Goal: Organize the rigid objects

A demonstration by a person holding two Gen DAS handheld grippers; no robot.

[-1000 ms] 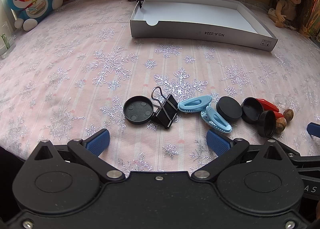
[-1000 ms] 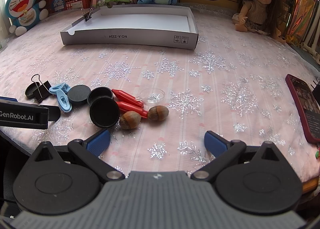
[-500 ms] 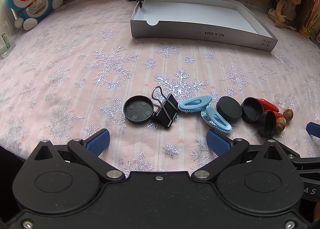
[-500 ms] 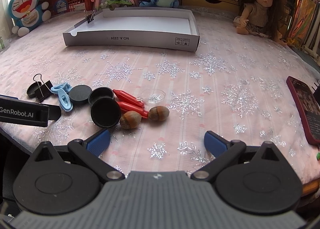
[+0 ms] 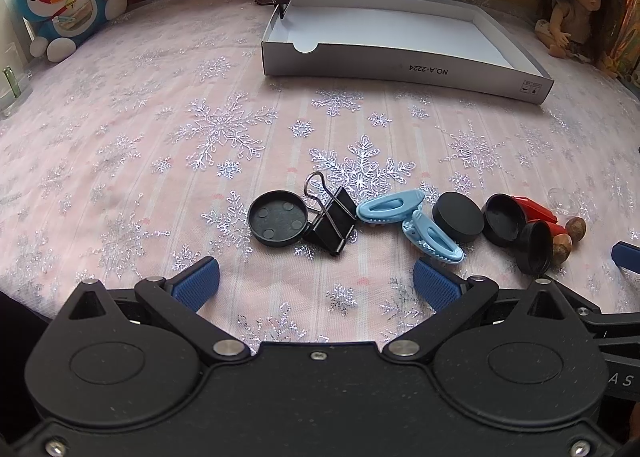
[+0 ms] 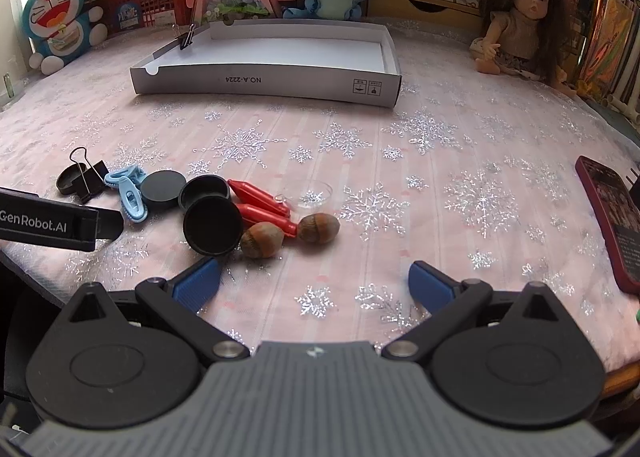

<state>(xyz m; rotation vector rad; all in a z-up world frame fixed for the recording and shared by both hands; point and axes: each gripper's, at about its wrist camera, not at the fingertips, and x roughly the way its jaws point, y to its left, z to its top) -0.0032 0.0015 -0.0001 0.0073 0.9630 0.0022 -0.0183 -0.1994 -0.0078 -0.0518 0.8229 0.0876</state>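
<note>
A row of small objects lies on the pink snowflake cloth: a black round lid [image 5: 278, 218], a black binder clip [image 5: 334, 219], two light-blue clips [image 5: 408, 217], a black disc [image 5: 458, 217], two black caps [image 6: 212, 213], two red pieces [image 6: 264, 205] and two brown nuts [image 6: 292, 235]. My left gripper [image 5: 316, 283] stands open just in front of the lid and binder clip, holding nothing. My right gripper [image 6: 314, 283] is open too, empty, with the nuts a little ahead and to its left. A white shallow box [image 5: 400, 67] lies at the back.
A small binder clip [image 6: 186, 39] is fastened to the box's far left rim. A clear round dish [image 6: 310, 191] sits beside the red pieces. A red phone [image 6: 610, 217] lies at the right. Plush toys, a doll [image 6: 520, 21] and books line the back edge.
The right wrist view has tilted up and drawn back slightly, so the table objects sit lower in frame. The left gripper and the objects have not moved.
</note>
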